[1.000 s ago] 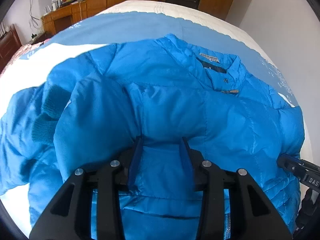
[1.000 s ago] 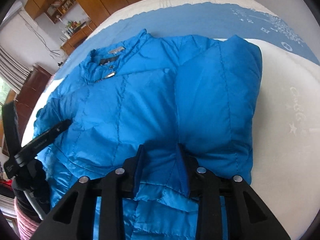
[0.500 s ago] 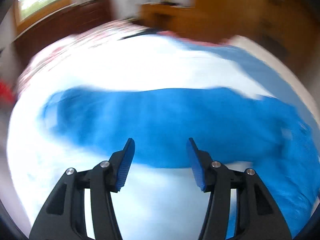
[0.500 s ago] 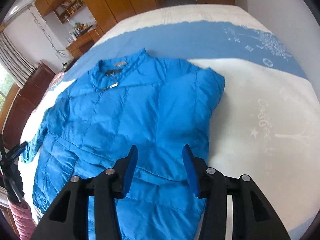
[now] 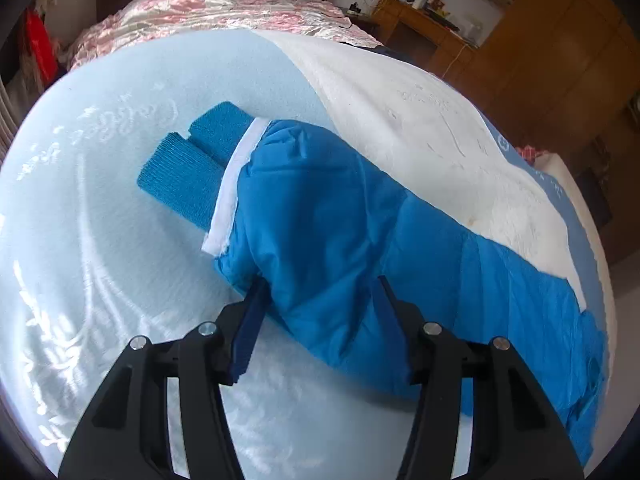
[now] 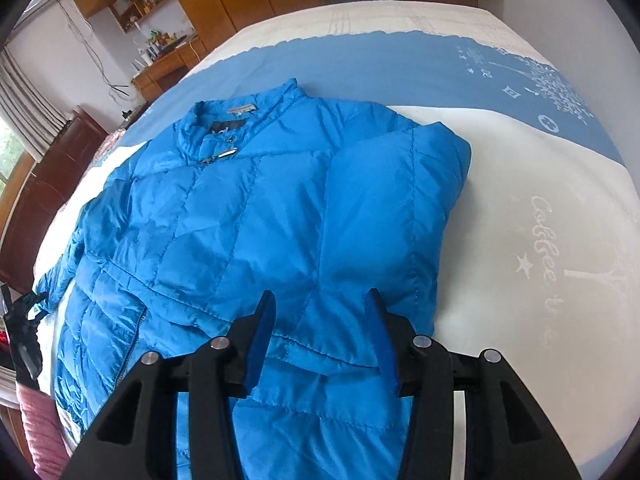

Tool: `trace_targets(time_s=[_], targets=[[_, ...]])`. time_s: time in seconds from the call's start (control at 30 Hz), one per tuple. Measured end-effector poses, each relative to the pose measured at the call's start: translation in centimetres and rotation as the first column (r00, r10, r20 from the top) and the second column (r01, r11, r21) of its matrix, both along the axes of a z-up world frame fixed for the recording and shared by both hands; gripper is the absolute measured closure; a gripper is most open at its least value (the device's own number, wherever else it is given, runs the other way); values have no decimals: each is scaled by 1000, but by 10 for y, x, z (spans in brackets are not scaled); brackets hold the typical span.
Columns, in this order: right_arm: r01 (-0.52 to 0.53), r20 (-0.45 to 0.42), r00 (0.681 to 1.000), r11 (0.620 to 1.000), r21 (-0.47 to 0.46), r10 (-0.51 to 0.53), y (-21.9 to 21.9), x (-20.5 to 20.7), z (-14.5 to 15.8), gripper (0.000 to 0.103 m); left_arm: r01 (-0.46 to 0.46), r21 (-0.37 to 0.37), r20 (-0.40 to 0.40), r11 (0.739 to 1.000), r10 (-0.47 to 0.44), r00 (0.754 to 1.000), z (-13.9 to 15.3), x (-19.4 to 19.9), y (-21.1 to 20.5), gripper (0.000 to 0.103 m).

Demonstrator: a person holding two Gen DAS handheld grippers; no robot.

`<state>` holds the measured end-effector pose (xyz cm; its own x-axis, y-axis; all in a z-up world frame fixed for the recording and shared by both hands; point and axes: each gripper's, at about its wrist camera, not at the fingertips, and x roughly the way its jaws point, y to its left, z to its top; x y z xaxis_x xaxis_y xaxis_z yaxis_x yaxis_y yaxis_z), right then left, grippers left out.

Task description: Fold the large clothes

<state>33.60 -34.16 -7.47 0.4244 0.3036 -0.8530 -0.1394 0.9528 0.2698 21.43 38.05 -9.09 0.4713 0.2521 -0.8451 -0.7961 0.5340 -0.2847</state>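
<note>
Jacket: bright blue quilted puffer jacket (image 6: 248, 216) flat on white-and-blue bedspread (image 6: 540, 216), collar at 11 o'clock.
Sleeve: outstretched blue sleeve (image 5: 320, 216), knit cuff at 10 o'clock.
Left gripper (image 5: 320, 312): jaws closing, straddling sleeve, not clamped.
Right gripper (image 6: 320, 324): fingers apart above jacket, gripping nothing.

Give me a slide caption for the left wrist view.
Left hand-held gripper closing around the blue jacket sleeve near its knit cuff, on the bedspread.
</note>
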Motion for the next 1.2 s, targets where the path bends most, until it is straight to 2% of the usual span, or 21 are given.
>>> trace_targets(time_s=[0.03,0.07,0.1,0.17,0.37,0.5,0.6,0.7,0.77,0.87,0.9,1.0,1.1,1.2], targets=[[-2,0,1000,1000,-7,2,1,1,-1,56,-3,8,-6,1000,3,1000,-1,5,-1,60],[0,-2,1000,1000,-11,0,1,2,-3,56,-8,18,-13,1000,9,1000,-3,7,-2,70],[3,-6,1000,1000,-10,-3,1,3,-5,56,-14,17,-7,1000,14,1000,-4,6,0,76],[7,-15,1000,1000,-9,-7,1,5,-9,56,-21,-2,18,1000,21,1000,-7,2,1,84],[14,-34,999,1000,12,-14,0,9,-20,56,-24,2,53,1000,24,998,-17,5,8,95],[9,-24,1000,998,65,-8,-8,4,-11,56,-9,83,119,996,-1,993,9,6,-12,99],[2,13,1000,998,56,-3,-13,-5,4,56,71,179,201,981,-107,974,53,13,-52,100],[10,37,999,999,42,-11,-19,-14,16,56,171,278,237,945,-240,941,92,29,-103,100],[9,40,999,999,48,-11,-24,-21,22,56,272,346,258,898,-369,893,120,47,-157,100],[17,60,998,999,33,-19,-29,-29,29,56,394,392,253,831,-509,823,140,73,-228,101],[18,63,998,999,30,-20,-30,-30,30,56,447,410,244,795,-568,786,146,85,-260,101],[20,72,997,1000,17,-21,-31,-32,32,56,552,436,216,710,-679,702,149,108,-327,101],[18,75,997,1000,22,-20,-31,-31,30,56,664,429,178,612,-778,602,141,136,-400,101],[19,71,997,1000,25,-20,-32,-31,25,56,731,420,139,537,-835,533,122,156,-447,101]])
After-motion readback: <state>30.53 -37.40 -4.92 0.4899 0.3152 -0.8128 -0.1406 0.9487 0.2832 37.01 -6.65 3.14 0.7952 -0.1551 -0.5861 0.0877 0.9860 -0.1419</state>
